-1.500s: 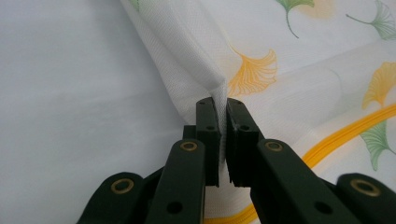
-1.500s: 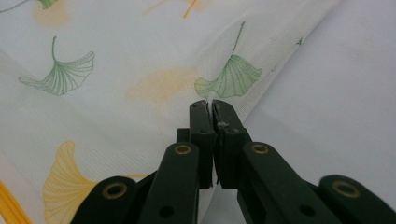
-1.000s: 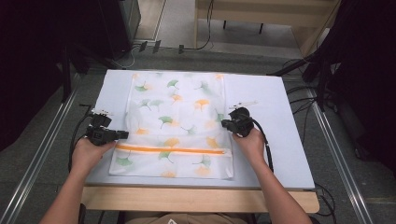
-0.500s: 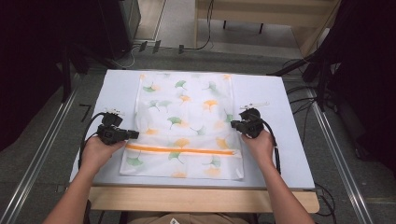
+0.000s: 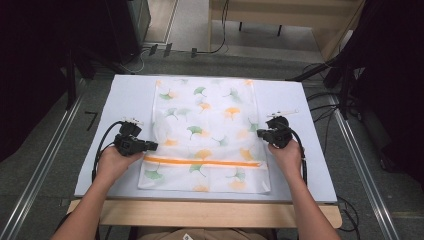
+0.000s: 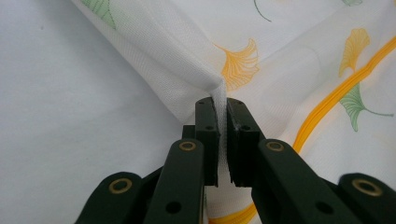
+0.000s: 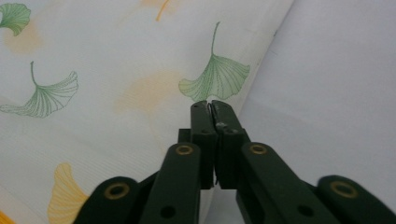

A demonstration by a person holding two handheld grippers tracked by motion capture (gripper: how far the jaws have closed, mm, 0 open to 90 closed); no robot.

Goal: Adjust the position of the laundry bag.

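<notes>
Pale blue and flat, the surface (image 5: 130,95) carries a white mesh bag (image 5: 210,120) printed with green and orange ginkgo leaves. The bag is spread in the middle of the surface, its long side running away from the person, and an orange zipper (image 5: 202,163) crosses it near the person's edge.

The left edge of the bag, just above the zipper, is pinched by the left gripper (image 5: 150,146). In the left gripper view the fingers (image 6: 208,135) are seen almost together, with a raised fold of the mesh pressed between them (image 6: 223,140). The right edge of the bag is held at about the same height by the right gripper (image 5: 261,133). In the right gripper view its fingers (image 7: 204,140) are closed tightly on the thin edge of the fabric, beside a green leaf print (image 7: 215,79).

Each gripper is carried by a hand, the left hand (image 5: 112,162) and the right hand (image 5: 286,155), and a black cable (image 5: 100,150) loops from the left gripper. Around the surface, grey floor (image 5: 45,165) and a wooden bench (image 5: 280,12) are seen.
</notes>
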